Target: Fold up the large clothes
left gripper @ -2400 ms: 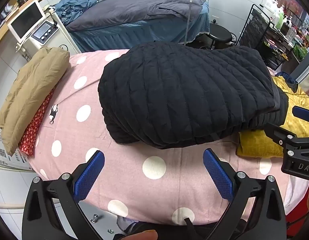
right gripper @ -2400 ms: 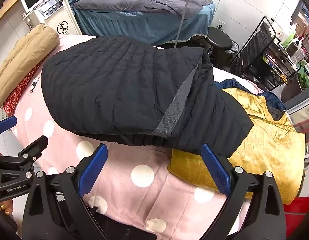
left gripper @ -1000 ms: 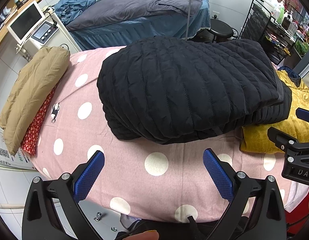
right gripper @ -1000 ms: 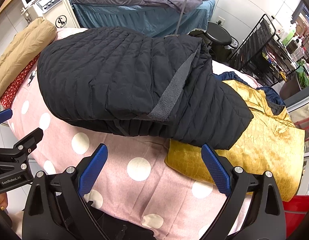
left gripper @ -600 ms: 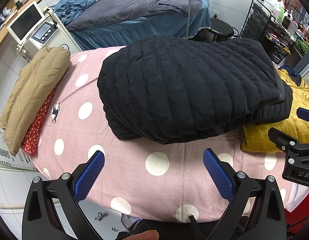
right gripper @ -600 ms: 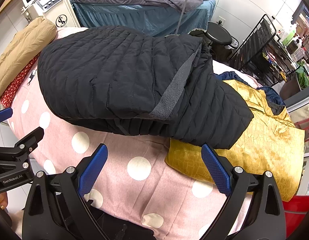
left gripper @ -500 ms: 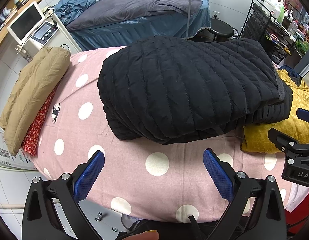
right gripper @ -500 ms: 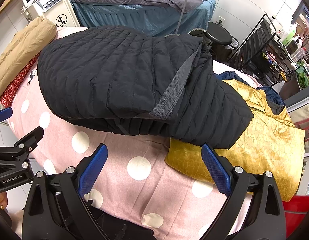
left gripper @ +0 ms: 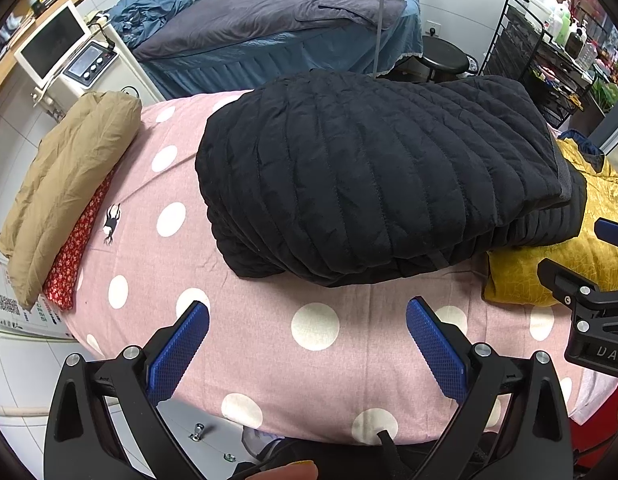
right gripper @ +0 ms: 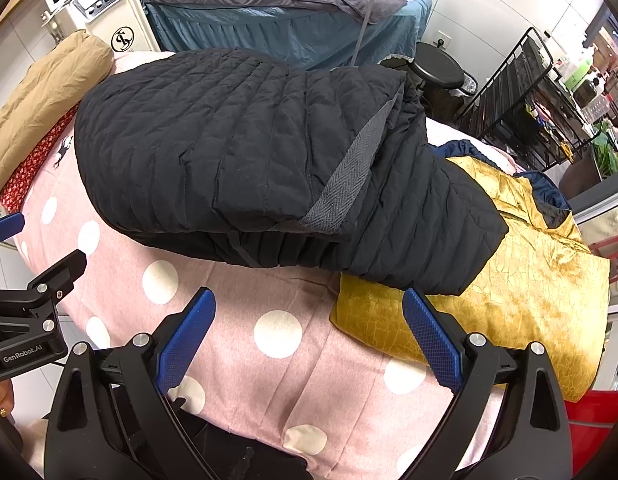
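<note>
A folded black quilted jacket (left gripper: 373,176) lies on a pink polka-dot bedsheet (left gripper: 269,344), its right end overlapping a mustard-yellow jacket (right gripper: 521,264). Both the left gripper (left gripper: 307,346) and right gripper (right gripper: 307,334) hover near the jacket (jaws spread wide, holding nothing).

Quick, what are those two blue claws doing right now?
Left gripper: open, holding nothing, short of the black quilted jacket.
Right gripper: open, holding nothing.

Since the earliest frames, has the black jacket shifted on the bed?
No. The black jacket keeps its place on the pink dotted sheet, overlapping the yellow jacket as before; only the cameras drifted slightly.
</note>
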`<state>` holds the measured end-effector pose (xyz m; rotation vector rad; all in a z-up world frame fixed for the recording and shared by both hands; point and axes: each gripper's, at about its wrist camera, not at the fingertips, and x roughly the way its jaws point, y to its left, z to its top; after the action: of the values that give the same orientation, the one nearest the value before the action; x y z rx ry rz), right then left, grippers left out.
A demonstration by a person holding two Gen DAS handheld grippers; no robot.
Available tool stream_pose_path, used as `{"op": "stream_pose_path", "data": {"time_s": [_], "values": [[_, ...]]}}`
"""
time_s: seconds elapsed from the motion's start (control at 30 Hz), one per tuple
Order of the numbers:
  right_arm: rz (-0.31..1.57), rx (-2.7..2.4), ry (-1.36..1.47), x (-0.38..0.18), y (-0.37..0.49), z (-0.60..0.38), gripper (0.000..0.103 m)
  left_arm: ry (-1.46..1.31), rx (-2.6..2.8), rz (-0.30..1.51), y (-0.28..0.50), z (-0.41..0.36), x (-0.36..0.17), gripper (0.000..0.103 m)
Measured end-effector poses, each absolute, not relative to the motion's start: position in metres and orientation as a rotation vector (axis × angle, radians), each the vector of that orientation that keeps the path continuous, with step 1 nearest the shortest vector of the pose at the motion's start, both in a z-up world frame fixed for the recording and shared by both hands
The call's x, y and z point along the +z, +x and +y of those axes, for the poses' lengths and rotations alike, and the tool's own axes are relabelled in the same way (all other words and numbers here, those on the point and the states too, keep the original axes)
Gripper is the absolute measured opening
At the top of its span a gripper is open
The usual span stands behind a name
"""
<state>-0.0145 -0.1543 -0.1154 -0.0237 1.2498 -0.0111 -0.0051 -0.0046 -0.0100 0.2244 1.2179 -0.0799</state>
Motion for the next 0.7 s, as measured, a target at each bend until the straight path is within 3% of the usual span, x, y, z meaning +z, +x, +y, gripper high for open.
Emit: {"op": "stream_pose_path", "data": {"time_s": [0.7], "values": [[1.256, -0.012, -0.036, -0.117, -0.015, -0.1531, 0.093, 0.224, -0.084, 1.219, -0.0055, -0.0045, -0.0123, 0.096]]}}
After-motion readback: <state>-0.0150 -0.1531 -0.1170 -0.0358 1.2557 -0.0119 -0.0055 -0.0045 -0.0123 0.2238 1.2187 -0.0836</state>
